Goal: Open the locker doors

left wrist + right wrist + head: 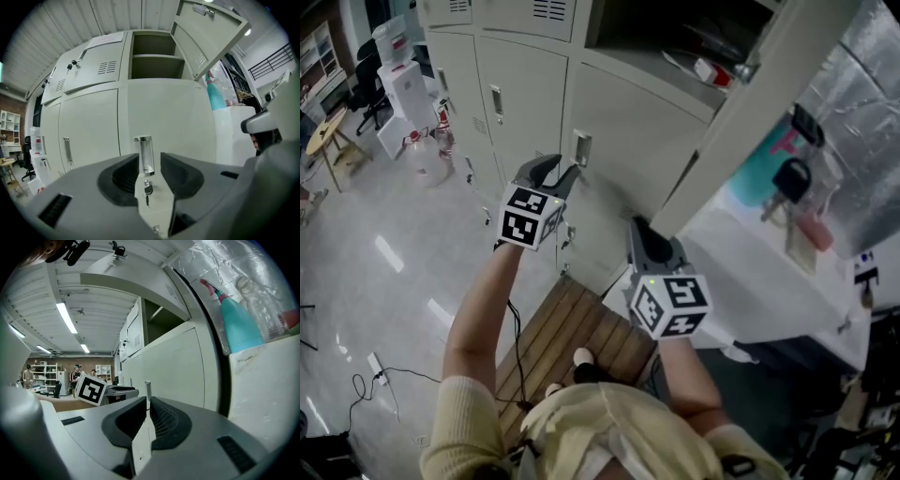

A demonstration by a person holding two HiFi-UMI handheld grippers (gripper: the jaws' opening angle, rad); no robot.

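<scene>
A bank of pale grey lockers stands ahead. The upper right door hangs open and shows a compartment with a few things inside. My left gripper is open just in front of the chrome handle of the shut lower door. In the left gripper view the handle shows between the parted jaws of the left gripper, untouched, with a key below it. My right gripper sits lower right, near the open door's bottom edge. Its jaws stand nearly together, empty.
A slatted wooden platform lies on the floor under my arms. A white table at right bears a turquoise spray bottle. A water dispenser and chairs stand far left. People stand in the distance.
</scene>
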